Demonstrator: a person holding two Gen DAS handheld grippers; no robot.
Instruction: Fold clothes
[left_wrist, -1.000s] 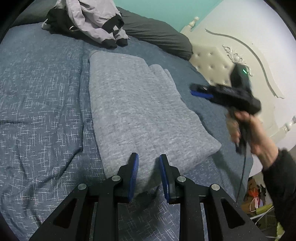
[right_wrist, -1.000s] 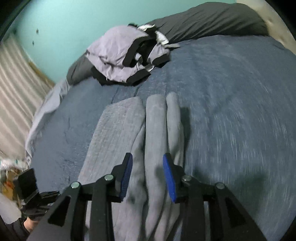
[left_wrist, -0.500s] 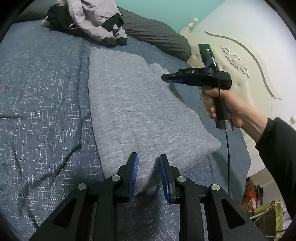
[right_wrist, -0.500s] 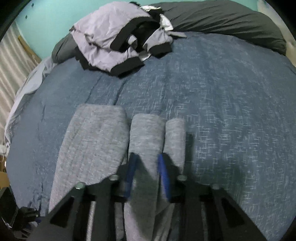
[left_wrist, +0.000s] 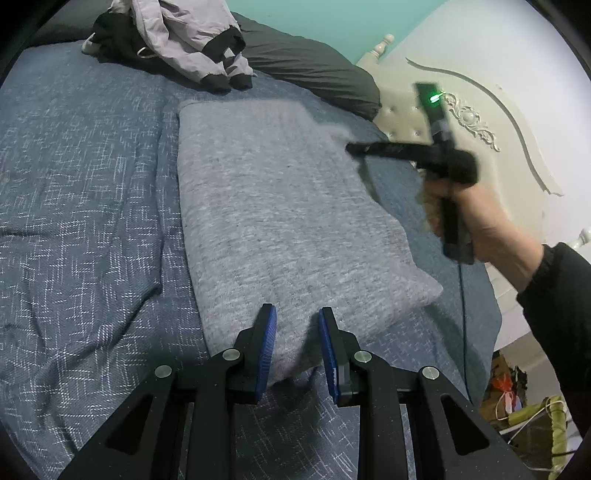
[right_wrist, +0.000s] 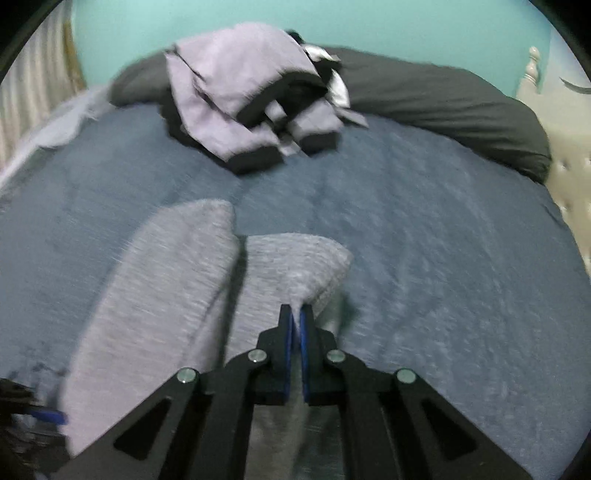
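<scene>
Right hand-held gripper (right_wrist: 296, 314) has just been closing, and now its 2 blue pads are clamped on a pinch of the grey garment (left_wrist: 280, 206) at its far edge, fabric peaking up between them. Left hand-held gripper (left_wrist: 293, 325) sits at the near end, jaws part-way apart with a fold of that garment bunched between the pads (pressing on it or not, I cannot tell). Garment lies folded lengthwise on the blue bed cover (left_wrist: 81, 177). Behind it, a lilac-and-black jacket (right_wrist: 251, 99) is heaped against a dark pillow (right_wrist: 443, 107).
</scene>
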